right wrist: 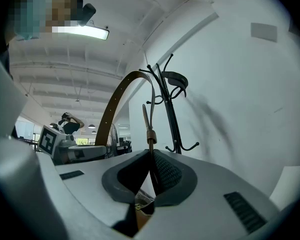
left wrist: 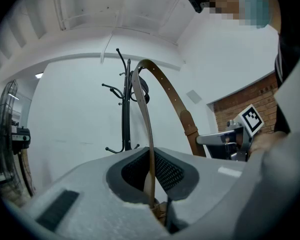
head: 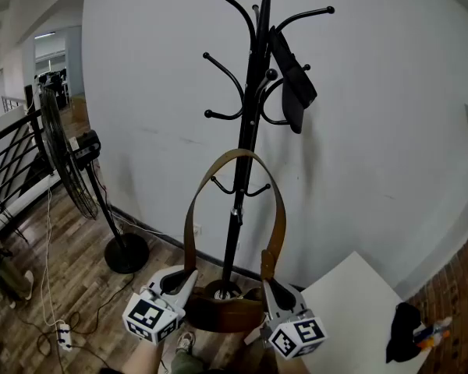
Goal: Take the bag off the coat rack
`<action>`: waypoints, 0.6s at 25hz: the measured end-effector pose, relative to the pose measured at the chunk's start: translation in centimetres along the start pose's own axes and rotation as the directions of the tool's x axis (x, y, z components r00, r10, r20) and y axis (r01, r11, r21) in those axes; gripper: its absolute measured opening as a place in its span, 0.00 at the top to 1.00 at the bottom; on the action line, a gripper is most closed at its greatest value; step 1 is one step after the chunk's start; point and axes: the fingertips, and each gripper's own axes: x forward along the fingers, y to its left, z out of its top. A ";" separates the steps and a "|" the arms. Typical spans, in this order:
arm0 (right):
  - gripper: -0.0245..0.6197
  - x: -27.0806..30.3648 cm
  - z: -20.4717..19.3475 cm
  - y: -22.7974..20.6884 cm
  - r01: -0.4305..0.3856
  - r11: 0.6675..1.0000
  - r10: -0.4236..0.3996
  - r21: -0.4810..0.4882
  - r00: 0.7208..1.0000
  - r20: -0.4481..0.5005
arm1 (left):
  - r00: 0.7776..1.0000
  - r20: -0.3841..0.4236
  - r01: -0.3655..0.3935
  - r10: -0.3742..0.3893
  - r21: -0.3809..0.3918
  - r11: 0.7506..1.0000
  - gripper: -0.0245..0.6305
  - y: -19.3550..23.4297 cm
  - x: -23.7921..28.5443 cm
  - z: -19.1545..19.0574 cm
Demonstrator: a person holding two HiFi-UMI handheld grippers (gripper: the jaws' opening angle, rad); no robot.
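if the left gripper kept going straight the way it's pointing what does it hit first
Beyond the bag strap it is shut on, the left gripper most likely meets the coat rack's pole, just left of its line; if it slips past, the white wall behind. Depth is unclear.

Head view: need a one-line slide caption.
Left gripper and right gripper each clamp one side of the strap of a brown bag, arching in front of a black coat rack.

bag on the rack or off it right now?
Off, it seems: strap arches in front of the coat rack, on no hook, its sides clamped in the left gripper and right gripper jaws.
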 end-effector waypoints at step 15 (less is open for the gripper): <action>0.92 1.1 -6.5 2.0 -0.036 0.998 0.042 0.045 0.990 -0.136 | 0.991 -0.110 -0.087 0.078 -0.083 0.993 0.93 1.9 -2.9 -5.8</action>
